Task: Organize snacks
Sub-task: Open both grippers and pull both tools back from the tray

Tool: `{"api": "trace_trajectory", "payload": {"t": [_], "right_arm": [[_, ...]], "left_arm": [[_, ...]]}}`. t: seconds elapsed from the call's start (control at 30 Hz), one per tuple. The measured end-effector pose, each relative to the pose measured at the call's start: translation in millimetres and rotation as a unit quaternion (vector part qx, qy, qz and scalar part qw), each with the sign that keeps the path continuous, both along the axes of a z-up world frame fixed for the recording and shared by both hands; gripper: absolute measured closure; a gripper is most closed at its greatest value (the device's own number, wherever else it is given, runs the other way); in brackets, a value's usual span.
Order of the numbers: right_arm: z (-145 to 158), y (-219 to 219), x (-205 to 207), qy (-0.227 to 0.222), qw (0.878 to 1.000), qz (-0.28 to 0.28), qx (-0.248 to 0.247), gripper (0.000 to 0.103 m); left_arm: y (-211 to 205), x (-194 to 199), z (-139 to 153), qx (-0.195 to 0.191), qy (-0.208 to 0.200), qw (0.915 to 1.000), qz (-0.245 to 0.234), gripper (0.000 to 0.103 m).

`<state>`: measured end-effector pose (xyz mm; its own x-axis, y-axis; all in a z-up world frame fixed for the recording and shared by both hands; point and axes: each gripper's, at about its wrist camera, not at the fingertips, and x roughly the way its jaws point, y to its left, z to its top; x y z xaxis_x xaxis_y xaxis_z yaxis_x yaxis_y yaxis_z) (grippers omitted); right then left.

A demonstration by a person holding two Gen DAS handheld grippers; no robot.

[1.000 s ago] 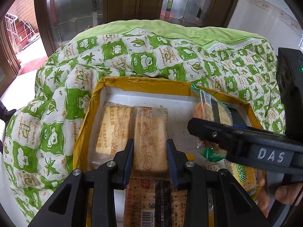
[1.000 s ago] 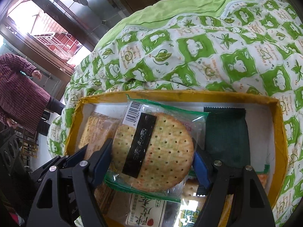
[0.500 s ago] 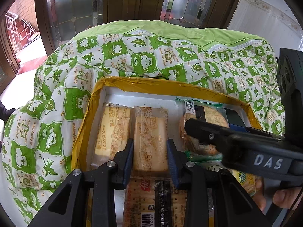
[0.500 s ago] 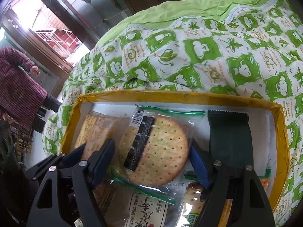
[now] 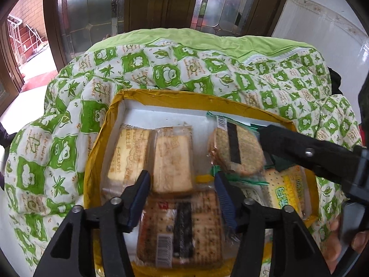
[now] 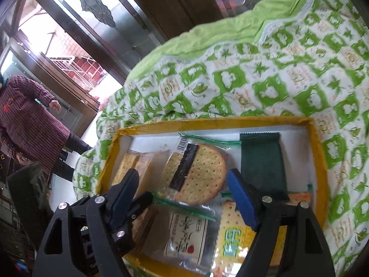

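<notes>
A yellow-rimmed box [image 5: 161, 95] [image 6: 319, 159] on a green quilt holds snack packs. Two pale rectangular biscuit packs [image 5: 173, 159] lie side by side at the far left. A round cracker pack [image 5: 235, 152] [image 6: 196, 173] lies in the far middle, free of any grip. A dark green pack [image 6: 261, 161] lies to its right. My left gripper [image 5: 182, 191] is open above the rectangular pack, apart from it. My right gripper [image 6: 182, 189] is open, its fingers to either side of and above the round cracker pack.
Nearer packs fill the box front: a square cracker pack [image 5: 184, 228], a white-labelled pack [image 6: 186, 235] and a yellow-green pack [image 6: 233, 237]. The green patterned quilt [image 5: 184, 69] surrounds the box. A person in a striped coat [image 6: 25, 120] stands at the left by glass doors.
My right gripper lowered the round cracker pack into the box and opened, letting it go. My left gripper opened off the rectangular biscuit pack and drew back.
</notes>
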<state>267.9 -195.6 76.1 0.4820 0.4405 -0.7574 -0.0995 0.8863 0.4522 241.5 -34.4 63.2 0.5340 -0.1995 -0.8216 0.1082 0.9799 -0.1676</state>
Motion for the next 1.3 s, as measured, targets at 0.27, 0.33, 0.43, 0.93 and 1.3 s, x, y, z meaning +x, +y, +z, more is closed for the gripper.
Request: {"api": "trace_trajectory", "payload": {"t": [0.27,0.33,0.43,0.93,1.3], "right_arm": [[14,-20,-36,-0.03,0.999,-0.013,-0.025,0.015],[14,-25,-47,-0.034,0.999,-0.018,-0.029,0.01],[11,-33,-63,-0.036,0.999,-0.023,-0.03,0.005],[-8,-39,-116,-0.028,0.998,-0.014,-0.062,0.004],[-8,-45,-154,-0.056,0.996,-0.032,-0.067,0.0]], "left_arm": [[2,-32,20,0.005,-0.037,0.9992,0.018,0.017],[5,-45,24,0.007,-0.048,0.9984,0.028,0.015],[7,-63,29,0.011,-0.062,0.9973,0.036,0.014],[3,-136,28,0.032,-0.077,0.9957,0.04,0.014],[6,-176,14,0.055,-0.079,0.9943,0.047,0.013]]}}
